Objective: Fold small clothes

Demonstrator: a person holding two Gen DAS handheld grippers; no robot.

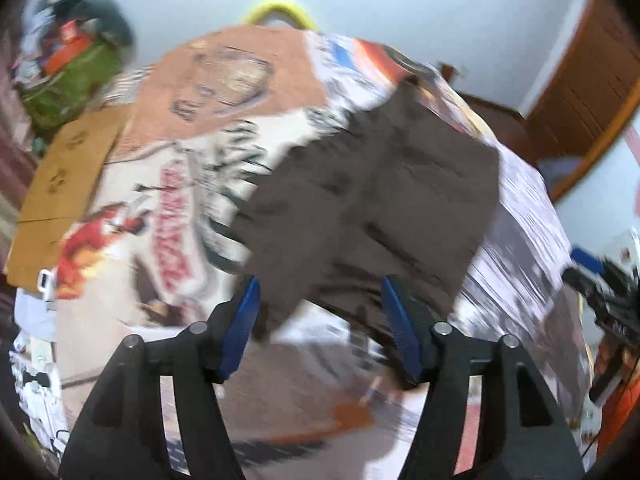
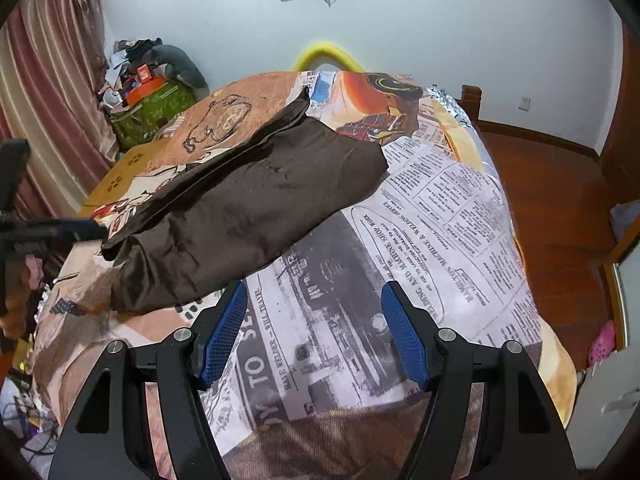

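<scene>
My left gripper [image 1: 318, 320] hangs over the bed with its 2 blue pads [image 1: 240, 332] spread apart and nothing pressed between them; the near edge of the brown garment [image 1: 372, 200] lies just beyond the tips, toward 12 o'clock. This view is motion-blurred, so I cannot read the fabric's folds there. My right gripper [image 2: 316, 328] is likewise released, its jaws wide over bare bedding. From this side the brown garment [image 2: 248, 208] lies folded on the newspaper-print bedspread [image 2: 440, 216], stretching from 10 o'clock of the pads up toward 12 o'clock. The left gripper [image 2: 52, 232] enters from 9 o'clock, its tip just beside the garment's left edge. A green storage bag [image 2: 154, 114] stands at 11 o'clock by the curtain [image 2: 48, 80].
</scene>
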